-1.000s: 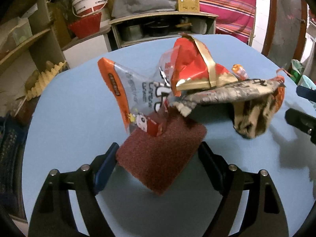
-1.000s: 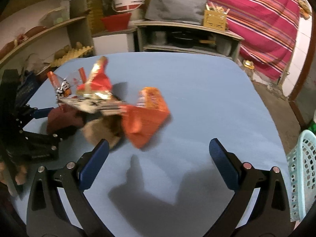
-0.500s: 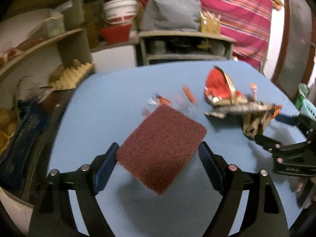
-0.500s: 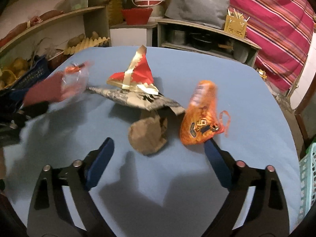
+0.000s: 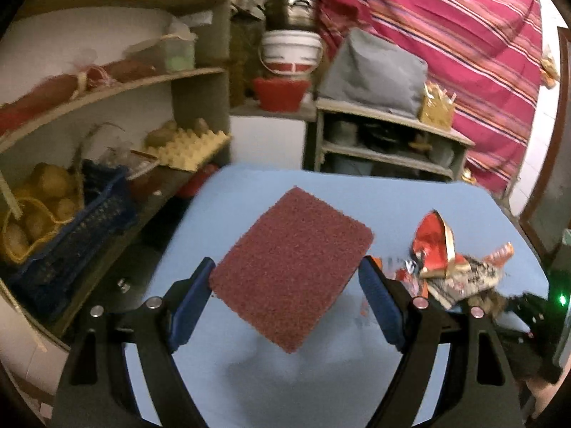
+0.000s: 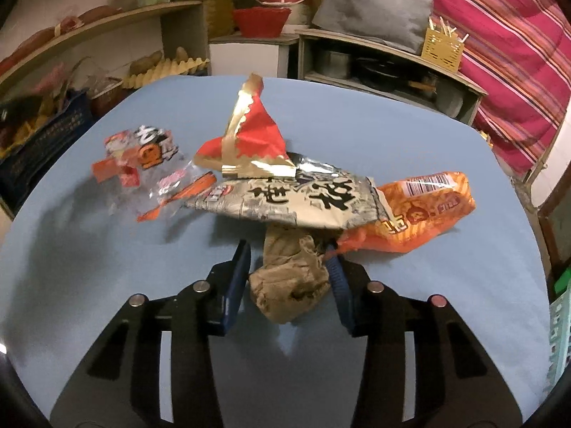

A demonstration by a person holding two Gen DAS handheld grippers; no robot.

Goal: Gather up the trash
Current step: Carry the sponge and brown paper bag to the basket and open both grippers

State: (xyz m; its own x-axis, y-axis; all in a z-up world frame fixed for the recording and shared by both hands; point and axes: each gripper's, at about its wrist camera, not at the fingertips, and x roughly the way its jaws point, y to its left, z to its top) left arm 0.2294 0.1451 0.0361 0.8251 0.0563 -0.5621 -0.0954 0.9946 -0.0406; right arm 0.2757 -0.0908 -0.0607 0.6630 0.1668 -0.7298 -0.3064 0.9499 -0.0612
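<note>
My left gripper [image 5: 287,287] is shut on a dark red scouring pad [image 5: 291,273] and holds it above the blue table [image 5: 392,199]. My right gripper [image 6: 287,264] is shut on a crumpled brown paper wad [image 6: 289,281] at the near side of a trash pile. The pile holds a red and gold wrapper [image 6: 249,135], a grey printed bag [image 6: 299,196], an orange snack bag [image 6: 421,210] and a clear wrapper with orange print [image 6: 146,164]. In the left wrist view the pile [image 5: 446,267] lies to the right of the pad.
Shelves with a blue crate [image 5: 71,246] and an egg tray [image 5: 189,146] stand left of the table. A low shelf unit [image 6: 385,67] and a striped curtain [image 6: 499,35] are behind. A pale green basket [image 6: 560,324] stands by the table's right edge.
My right gripper closed on the brown paper wad under the pile. My left gripper drew back and left with the pad, leaving the clear wrapper on the table.
</note>
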